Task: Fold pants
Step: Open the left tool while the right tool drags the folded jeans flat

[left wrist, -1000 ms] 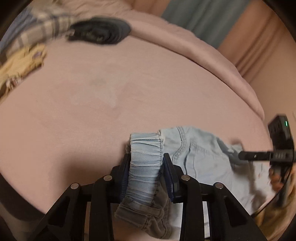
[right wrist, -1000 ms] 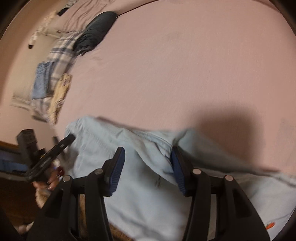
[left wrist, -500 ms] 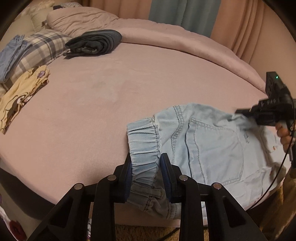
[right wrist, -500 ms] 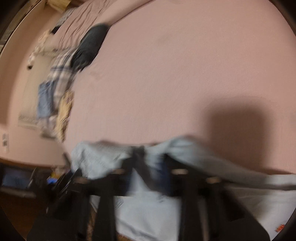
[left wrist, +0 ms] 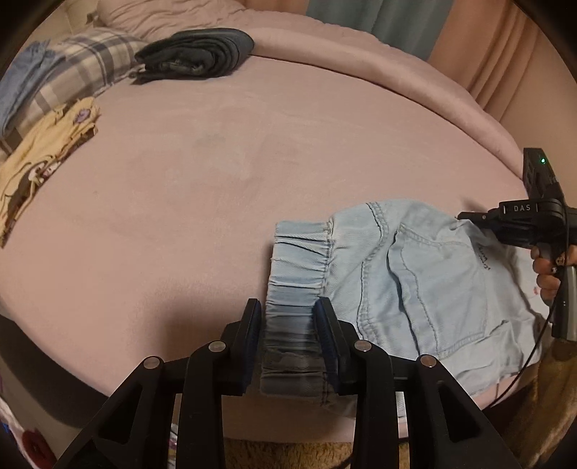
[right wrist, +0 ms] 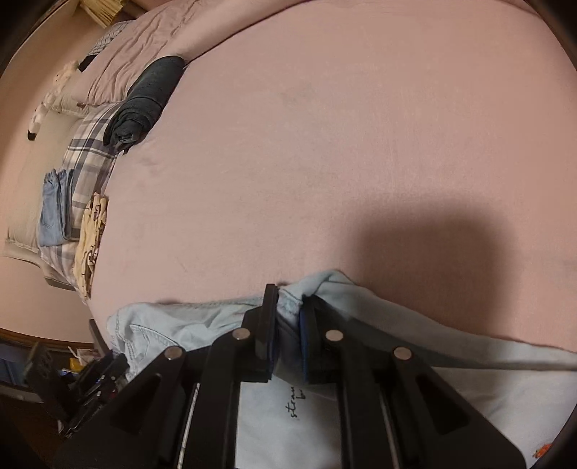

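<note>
Light blue denim pants (left wrist: 425, 274) lie at the near edge of a pink bed (left wrist: 216, 173), back pocket up. My left gripper (left wrist: 288, 317) is shut on the gathered elastic waistband (left wrist: 299, 259) of the pants. My right gripper (right wrist: 288, 306) is shut on a fold of the pants (right wrist: 180, 324) at the crotch side; it also shows in the left wrist view (left wrist: 468, 216) at the pants' far right edge. The legs (right wrist: 487, 360) run off right along the bed edge.
Folded dark pants (left wrist: 194, 54) lie at the far side of the bed. A plaid pillow (left wrist: 72, 75), a blue folded garment (left wrist: 18, 86) and a yellow printed garment (left wrist: 39, 158) sit far left. Curtains (left wrist: 396, 18) hang behind. Carpet (left wrist: 288, 454) lies below the bed edge.
My right gripper has closed on the pants fabric; it was open a second ago. Both grippers have pulled the pants back toward the near bed edge, spreading them flatter.
</note>
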A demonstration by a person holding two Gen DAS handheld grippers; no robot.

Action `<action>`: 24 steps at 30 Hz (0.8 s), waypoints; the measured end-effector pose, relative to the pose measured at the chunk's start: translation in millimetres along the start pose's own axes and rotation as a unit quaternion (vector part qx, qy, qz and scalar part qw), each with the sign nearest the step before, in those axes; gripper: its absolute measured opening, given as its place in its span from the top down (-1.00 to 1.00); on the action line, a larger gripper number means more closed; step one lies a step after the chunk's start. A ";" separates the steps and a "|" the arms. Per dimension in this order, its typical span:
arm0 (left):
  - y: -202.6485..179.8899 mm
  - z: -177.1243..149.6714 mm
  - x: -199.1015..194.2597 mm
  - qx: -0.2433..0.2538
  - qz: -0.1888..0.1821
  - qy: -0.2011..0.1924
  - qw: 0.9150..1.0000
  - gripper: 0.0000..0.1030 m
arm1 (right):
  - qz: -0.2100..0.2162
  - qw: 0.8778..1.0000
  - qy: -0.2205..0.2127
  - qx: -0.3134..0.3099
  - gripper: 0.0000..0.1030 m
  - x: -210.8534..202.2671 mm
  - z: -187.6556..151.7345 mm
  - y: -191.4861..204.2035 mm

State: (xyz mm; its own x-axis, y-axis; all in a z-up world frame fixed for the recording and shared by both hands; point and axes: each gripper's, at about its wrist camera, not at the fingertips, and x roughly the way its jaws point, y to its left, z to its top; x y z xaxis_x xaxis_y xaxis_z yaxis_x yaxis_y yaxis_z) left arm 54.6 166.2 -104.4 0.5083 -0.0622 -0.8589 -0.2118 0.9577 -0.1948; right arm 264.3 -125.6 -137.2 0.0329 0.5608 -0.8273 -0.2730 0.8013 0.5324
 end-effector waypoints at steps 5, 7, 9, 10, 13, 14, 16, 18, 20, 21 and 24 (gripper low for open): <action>-0.5 0.8 -11.0 -0.006 -0.003 0.000 1.000 0.31 | 0.010 1.000 0.006 -0.017 0.72 -20.7 -1.9 7.3; -3.3 3.2 -19.0 -0.005 -0.001 -0.010 1.000 0.31 | 0.008 1.000 0.010 -0.020 0.70 -25.0 -3.4 11.2; -6.9 5.0 -28.1 -0.006 0.002 -0.020 1.000 0.31 | -0.002 0.999 0.014 -0.028 0.64 -26.8 -4.8 15.1; -8.1 5.6 -33.3 -0.005 0.008 -0.028 1.000 0.31 | -0.016 0.999 0.009 -0.032 0.59 -30.4 -5.4 16.6; -7.8 9.9 -50.0 -0.007 0.020 -0.053 0.998 0.31 | -0.056 0.997 -0.037 -0.038 0.30 -48.4 -4.9 15.7; -7.1 11.6 -52.8 -0.014 0.019 -0.055 0.998 0.31 | -0.064 0.996 -0.054 -0.039 0.30 -55.3 -4.9 14.2; -10.0 12.3 -57.0 -0.025 0.002 -0.053 0.998 0.31 | -0.057 0.996 -0.057 -0.048 0.46 -61.9 -7.9 15.5; -22.1 10.3 -57.7 -0.010 -0.022 -0.056 0.998 0.31 | -0.035 0.996 -0.055 -0.067 0.70 -63.6 -16.0 23.6; -40.5 5.0 -55.9 0.012 -0.055 -0.057 0.997 0.31 | -0.029 0.995 -0.050 -0.085 0.71 -60.3 -22.8 30.8; -50.3 2.5 -50.6 0.021 -0.075 -0.048 0.996 0.31 | -0.033 0.994 -0.046 -0.092 0.71 -56.1 -26.5 33.9; -70.4 -6.8 -25.8 0.032 -0.093 -0.005 0.995 0.31 | -0.076 0.991 -0.040 -0.107 0.79 -38.4 -30.5 33.5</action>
State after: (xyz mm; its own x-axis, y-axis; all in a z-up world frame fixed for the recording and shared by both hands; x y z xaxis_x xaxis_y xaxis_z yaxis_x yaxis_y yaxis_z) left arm 50.7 98.5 -71.8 0.5417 -0.2378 -0.8062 -0.0596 0.9459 -0.3191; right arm 224.5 -126.7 -93.1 0.1625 0.4586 -0.8737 -0.4569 0.8198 0.3453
